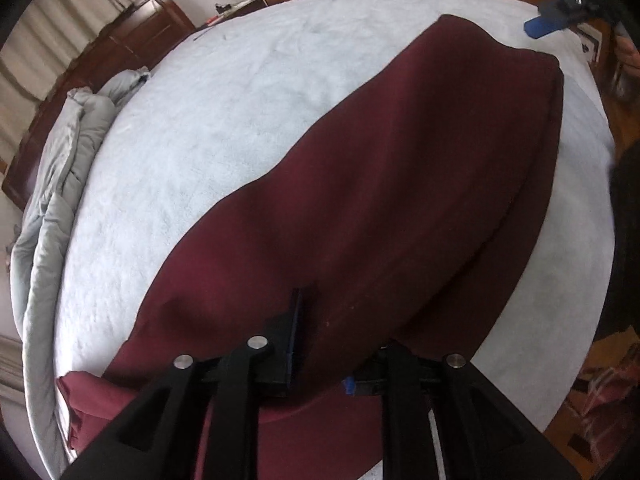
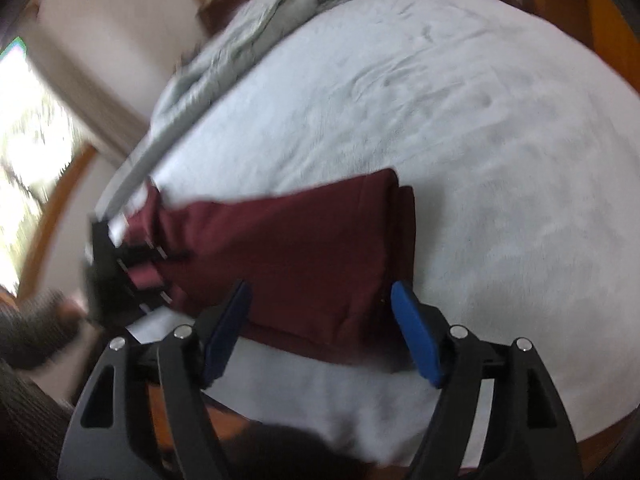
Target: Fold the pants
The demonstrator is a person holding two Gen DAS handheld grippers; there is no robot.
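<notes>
Risk is we lose the fold: left gripper (image 1: 320,344) fingers pinch one end of the maroon pants (image 1: 380,184) lying lengthwise on the bed (image 1: 208,128), right gripper (image 2: 320,332) fingers spread, holding nothing, so the free end can drag or bunch.

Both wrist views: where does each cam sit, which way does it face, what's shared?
Left wrist: on the left tongs, low over the maroon pants, looking along them; right tongs' blue pad at the far corner.
Right wrist: on the right tongs, above the bed's edge, open, facing the pants' end; person's dark sleeve shows.
Shared: pants, pale bed cover, grey duvet.
</notes>
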